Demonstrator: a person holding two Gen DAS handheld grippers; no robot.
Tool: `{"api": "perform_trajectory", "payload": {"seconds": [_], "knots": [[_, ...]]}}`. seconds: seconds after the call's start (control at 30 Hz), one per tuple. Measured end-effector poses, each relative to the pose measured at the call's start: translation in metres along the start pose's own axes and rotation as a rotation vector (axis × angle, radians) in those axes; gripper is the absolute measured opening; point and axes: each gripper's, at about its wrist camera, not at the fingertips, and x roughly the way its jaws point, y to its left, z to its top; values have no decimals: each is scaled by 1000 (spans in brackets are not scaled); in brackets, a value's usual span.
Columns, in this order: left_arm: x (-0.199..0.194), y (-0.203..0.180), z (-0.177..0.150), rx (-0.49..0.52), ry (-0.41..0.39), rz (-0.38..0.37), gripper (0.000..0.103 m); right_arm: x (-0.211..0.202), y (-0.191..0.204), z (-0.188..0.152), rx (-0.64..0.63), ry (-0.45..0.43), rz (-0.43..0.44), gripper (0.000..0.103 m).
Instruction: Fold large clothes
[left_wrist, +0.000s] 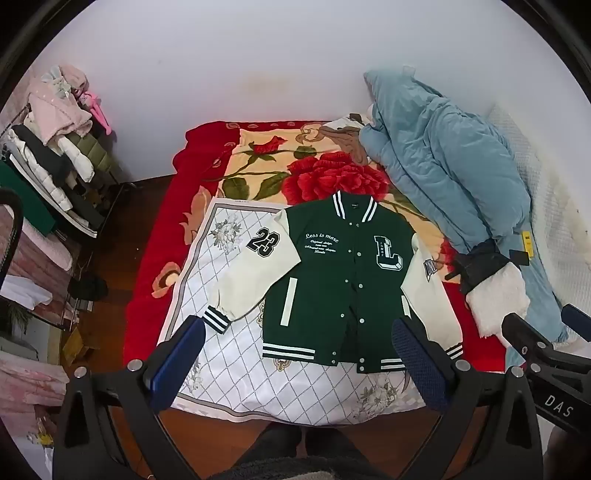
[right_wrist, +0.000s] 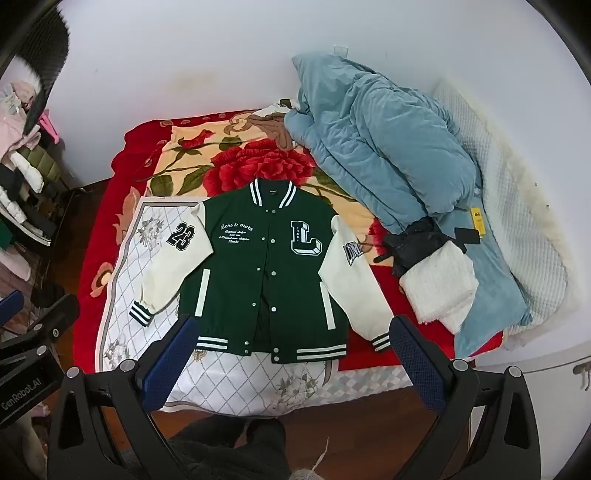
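Note:
A green varsity jacket (left_wrist: 332, 280) with cream sleeves lies flat and face up on the bed, collar toward the wall, both sleeves spread out to the sides. It shows in the right wrist view too (right_wrist: 266, 273). My left gripper (left_wrist: 299, 354) is open and empty, held above the jacket's hem. My right gripper (right_wrist: 291, 350) is open and empty, also above the hem at the bed's near edge. The right gripper's body also shows at the right edge of the left wrist view (left_wrist: 546, 362).
A white patterned sheet (left_wrist: 229, 354) lies under the jacket on a red floral blanket (left_wrist: 332, 173). A blue quilt (left_wrist: 450, 173), a white folded garment (right_wrist: 439, 284) and a black item (right_wrist: 413, 240) lie to the right. A clothes rack (left_wrist: 55, 170) stands left.

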Motion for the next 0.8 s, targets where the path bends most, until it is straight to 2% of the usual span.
{"api": "perform_trajectory", "payload": {"seconds": [0.3, 0.33, 0.8], "knots": [[5, -5, 6, 9, 13, -3, 103, 0, 0, 0, 0, -8, 7, 103], [0, 0, 0, -3, -9, -6, 103, -1, 0, 0, 0, -7, 9, 103], [0, 0, 0, -1, -13, -3, 103, -8, -2, -2, -2, -17, 9, 103]]}}
